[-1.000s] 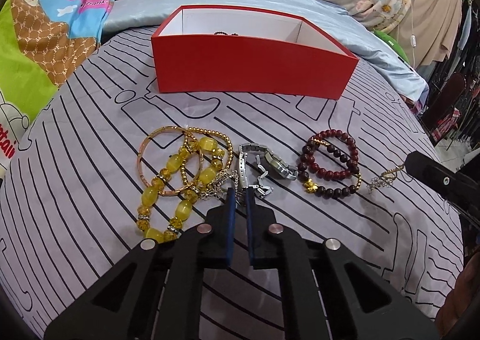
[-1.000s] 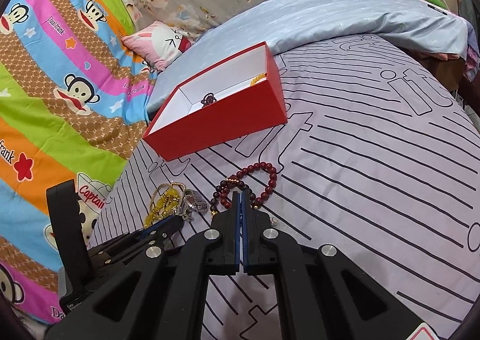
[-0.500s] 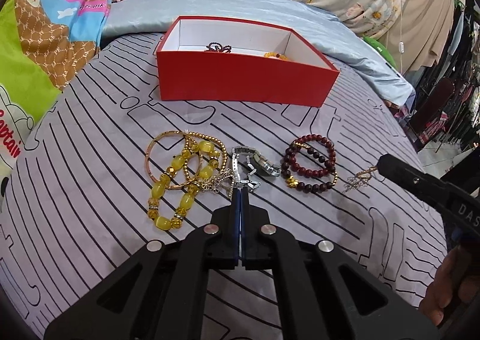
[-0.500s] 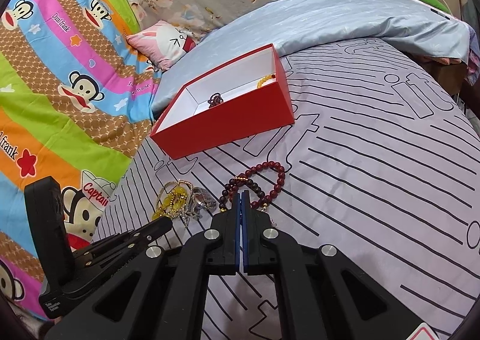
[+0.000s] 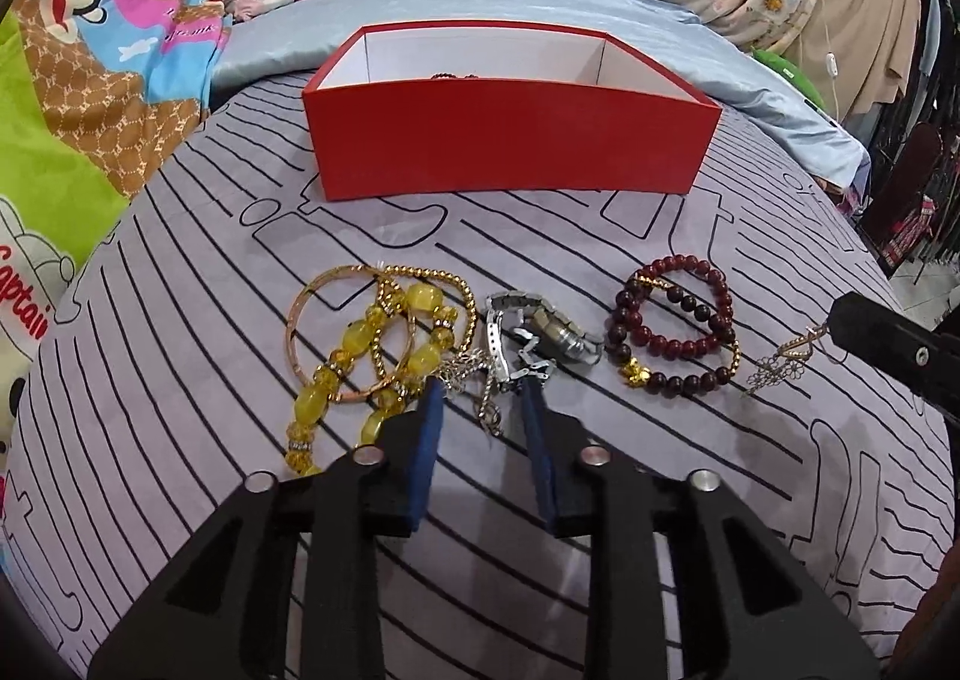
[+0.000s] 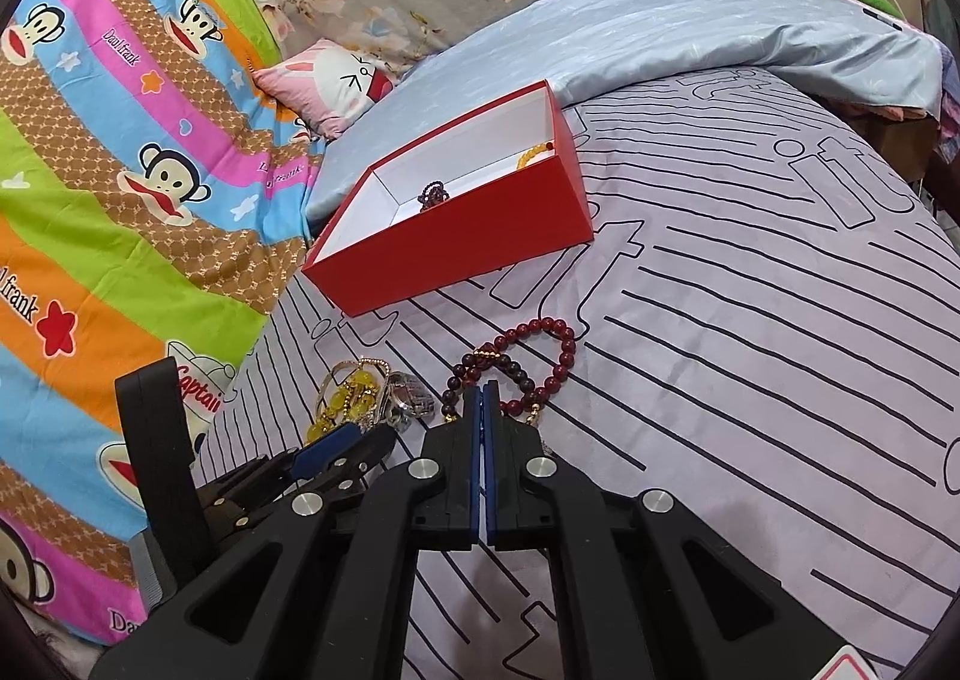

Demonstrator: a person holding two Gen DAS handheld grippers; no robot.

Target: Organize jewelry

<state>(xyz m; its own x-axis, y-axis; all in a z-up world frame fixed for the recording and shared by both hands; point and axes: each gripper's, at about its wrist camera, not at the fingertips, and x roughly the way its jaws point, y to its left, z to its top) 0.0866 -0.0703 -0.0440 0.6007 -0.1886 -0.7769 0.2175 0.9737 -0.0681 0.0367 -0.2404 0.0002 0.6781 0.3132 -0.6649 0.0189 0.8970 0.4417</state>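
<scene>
Left gripper point(image 5: 483, 389): jaws shut half a second ago, now just been opening, parted around a thin silver chain point(image 5: 489, 401), pads not pressing it; yellow bead bracelets point(image 5: 372, 347) just left of the jaws, silver watch point(image 5: 543, 335) just ahead. Right gripper point(image 6: 483, 398): unchanged, jaws closed on nothing, dark red bead bracelet point(image 6: 528, 362) just beyond the tips. Red box point(image 5: 510, 146) well ahead of both.

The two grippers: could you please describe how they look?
Both the left gripper and the right gripper are matt black, angular frames with triangular cut-outs and round silver screw heads. Each carries two flat blue pads. No cables, markings or sleeves show.
</scene>
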